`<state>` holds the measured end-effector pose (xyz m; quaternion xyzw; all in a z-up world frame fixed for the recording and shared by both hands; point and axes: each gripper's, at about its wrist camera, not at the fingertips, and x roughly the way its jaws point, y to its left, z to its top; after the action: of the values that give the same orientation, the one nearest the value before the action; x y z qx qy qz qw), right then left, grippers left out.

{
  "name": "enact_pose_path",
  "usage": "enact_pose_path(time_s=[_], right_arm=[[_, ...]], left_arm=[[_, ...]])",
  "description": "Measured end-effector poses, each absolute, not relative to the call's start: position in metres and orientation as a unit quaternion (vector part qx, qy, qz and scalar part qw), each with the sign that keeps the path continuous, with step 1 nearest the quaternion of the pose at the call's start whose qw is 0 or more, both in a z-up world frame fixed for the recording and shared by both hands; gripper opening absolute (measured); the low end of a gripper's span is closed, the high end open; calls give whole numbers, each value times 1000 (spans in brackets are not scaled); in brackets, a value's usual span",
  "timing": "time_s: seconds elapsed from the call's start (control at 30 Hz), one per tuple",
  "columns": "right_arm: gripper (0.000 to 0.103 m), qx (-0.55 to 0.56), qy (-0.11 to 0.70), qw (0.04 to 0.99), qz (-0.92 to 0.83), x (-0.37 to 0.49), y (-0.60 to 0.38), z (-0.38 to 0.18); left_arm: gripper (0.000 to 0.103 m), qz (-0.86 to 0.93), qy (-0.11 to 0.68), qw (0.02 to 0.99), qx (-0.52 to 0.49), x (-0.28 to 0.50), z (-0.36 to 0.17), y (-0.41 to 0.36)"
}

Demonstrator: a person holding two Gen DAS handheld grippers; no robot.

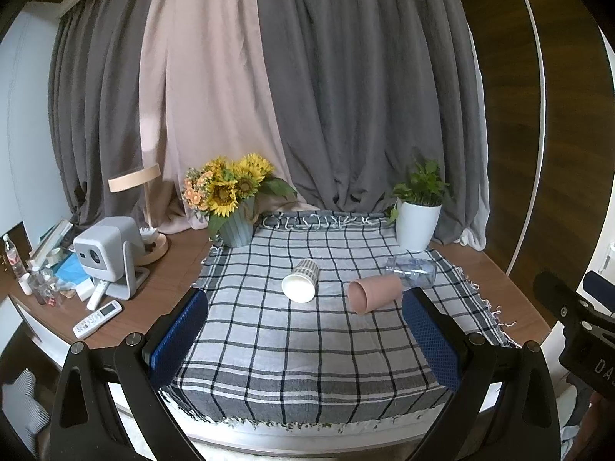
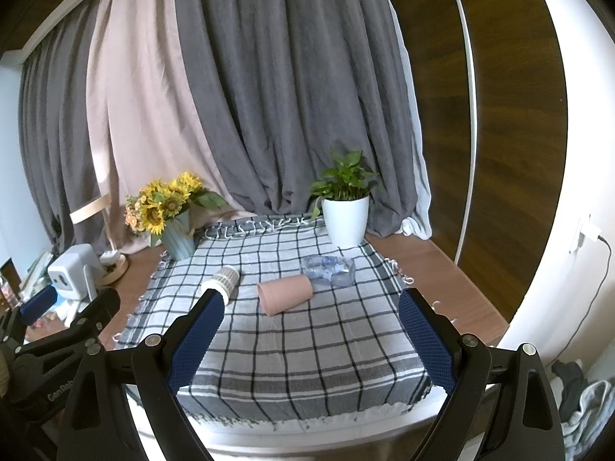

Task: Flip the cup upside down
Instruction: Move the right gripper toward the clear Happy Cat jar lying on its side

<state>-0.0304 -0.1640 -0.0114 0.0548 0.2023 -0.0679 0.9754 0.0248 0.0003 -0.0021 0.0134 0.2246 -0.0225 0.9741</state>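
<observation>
A pink cup [image 1: 374, 292] lies on its side on the checked cloth [image 1: 307, 345], mouth toward the front left; it also shows in the right wrist view [image 2: 285, 292]. A checked paper cup [image 1: 300, 280] lies on its side to its left, white mouth toward me, and also shows in the right wrist view [image 2: 223, 282]. My left gripper [image 1: 305, 299] is open and empty, held in front of both cups. My right gripper [image 2: 311, 301] is open and empty, also short of the cups. Each gripper shows at the edge of the other's view.
A crushed clear plastic bottle [image 2: 328, 269] lies just behind the pink cup. A white plant pot [image 2: 346, 219] and a sunflower vase [image 2: 178, 234] stand at the back of the cloth. A projector [image 1: 107, 253], remote [image 1: 98, 319] and lamp [image 1: 134, 180] crowd the left side.
</observation>
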Motion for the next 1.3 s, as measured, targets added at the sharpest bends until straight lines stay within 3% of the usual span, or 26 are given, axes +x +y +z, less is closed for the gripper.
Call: enact_pose_path(time_s=[0.5,0.83,1.3], right_arm=[[92,64,253,964,-57,36,-200,-37],[92,36,319,947,11,164,-257,-63],[92,-79,488,859,131,336,-283,-134]], left_arm=[[103,-9,304,953,-1,95,-41,-35],[103,72,358,930,-38,190,-78,-88],[103,172,494,838,-155,274,-170,-121]])
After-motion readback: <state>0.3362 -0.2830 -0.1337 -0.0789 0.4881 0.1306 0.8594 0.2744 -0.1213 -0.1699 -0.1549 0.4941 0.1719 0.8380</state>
